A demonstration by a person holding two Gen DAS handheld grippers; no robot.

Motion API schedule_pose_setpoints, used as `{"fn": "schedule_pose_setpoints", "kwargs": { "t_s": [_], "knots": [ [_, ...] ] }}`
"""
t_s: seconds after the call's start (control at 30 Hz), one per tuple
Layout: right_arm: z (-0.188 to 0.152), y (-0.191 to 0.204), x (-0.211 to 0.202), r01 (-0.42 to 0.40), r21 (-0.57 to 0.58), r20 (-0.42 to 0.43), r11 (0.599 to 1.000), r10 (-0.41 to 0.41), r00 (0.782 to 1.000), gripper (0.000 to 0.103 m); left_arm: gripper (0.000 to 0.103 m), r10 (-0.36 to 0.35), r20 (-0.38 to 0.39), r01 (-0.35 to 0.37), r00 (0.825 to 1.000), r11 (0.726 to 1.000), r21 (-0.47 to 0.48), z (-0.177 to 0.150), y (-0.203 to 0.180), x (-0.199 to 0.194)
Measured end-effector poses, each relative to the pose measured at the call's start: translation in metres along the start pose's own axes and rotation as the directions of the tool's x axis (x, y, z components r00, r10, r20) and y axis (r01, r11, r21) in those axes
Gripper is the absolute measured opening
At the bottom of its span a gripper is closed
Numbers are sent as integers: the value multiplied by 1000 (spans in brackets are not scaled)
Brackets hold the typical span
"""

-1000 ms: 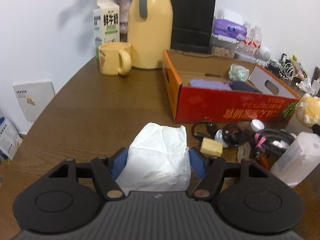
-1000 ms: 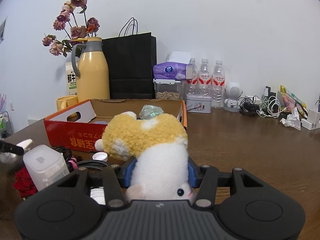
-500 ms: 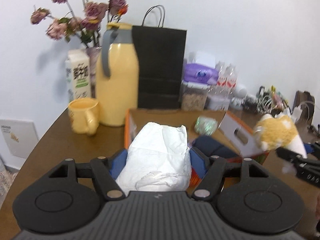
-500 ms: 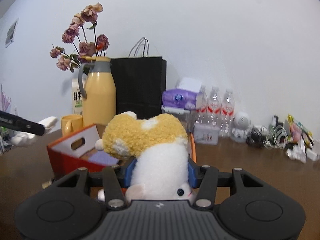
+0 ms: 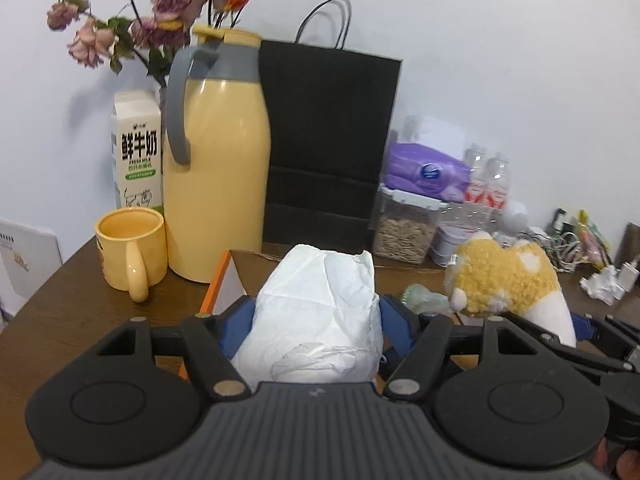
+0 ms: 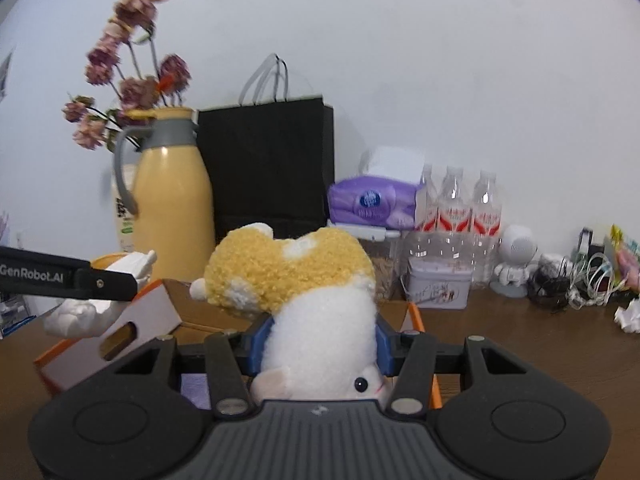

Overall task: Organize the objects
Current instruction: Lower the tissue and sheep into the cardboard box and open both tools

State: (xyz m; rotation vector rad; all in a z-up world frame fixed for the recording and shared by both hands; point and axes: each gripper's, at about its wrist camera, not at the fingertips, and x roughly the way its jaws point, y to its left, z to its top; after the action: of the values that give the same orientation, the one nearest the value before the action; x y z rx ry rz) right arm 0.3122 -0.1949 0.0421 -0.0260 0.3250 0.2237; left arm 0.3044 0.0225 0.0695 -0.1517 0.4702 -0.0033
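Note:
My left gripper [image 5: 316, 320] is shut on a crumpled white paper wad [image 5: 316, 320] and holds it over the near edge of the open orange cardboard box [image 5: 224, 280]. My right gripper [image 6: 320, 344] is shut on a yellow and white plush toy [image 6: 304, 280], held above the same box [image 6: 132, 320]. In the left wrist view the plush toy [image 5: 508, 280] and the right gripper hang at the right. In the right wrist view the left gripper's finger [image 6: 68, 276] and the paper wad [image 6: 76, 312] show at the left. A pale green object [image 5: 424, 298] lies in the box.
At the back stand a yellow thermos jug [image 5: 216, 168], a yellow mug [image 5: 130, 248], a milk carton [image 5: 138, 152], a black paper bag [image 5: 328, 144], dried flowers, a purple tissue pack [image 6: 372, 200], water bottles [image 6: 456, 204] and tangled cables [image 6: 580, 280] on the brown table.
Both grippers rose from the table with their loads and moved over the box. The plush toy and the paper wad are now close together above it.

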Motion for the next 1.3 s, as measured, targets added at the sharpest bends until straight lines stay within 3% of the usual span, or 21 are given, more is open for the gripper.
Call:
{"fn": "schedule_pose_setpoints", "kwargs": {
  "t_s": [0.27,0.43,0.6,0.67,0.73,0.83,1.3],
  "knots": [
    [-18,-19,35,7,70,-104,997,0,995,50,70,42,-77,-41,996,999,20,-15,6,40],
    [-24,-17,38,5,63,-125,998,3,992,50,71,46,-78,-43,996,998,50,-20,1,41],
    [-26,-16,36,5,64,-132,998,3,991,54,84,61,-43,-57,997,995,84,-24,-7,35],
    [-26,-15,32,9,57,-120,998,-2,993,65,95,61,-26,-58,998,993,98,-25,-10,31],
    [-24,-15,28,11,52,-102,999,-5,995,92,103,64,4,-65,998,992,105,-25,-13,26],
    [-23,-13,23,7,38,-93,999,-4,996,103,103,56,13,-57,998,993,102,-25,-14,21],
    [-21,-13,10,10,33,-82,999,-7,997,103,103,56,15,-57,998,995,85,-28,-12,14]
  ]
}}
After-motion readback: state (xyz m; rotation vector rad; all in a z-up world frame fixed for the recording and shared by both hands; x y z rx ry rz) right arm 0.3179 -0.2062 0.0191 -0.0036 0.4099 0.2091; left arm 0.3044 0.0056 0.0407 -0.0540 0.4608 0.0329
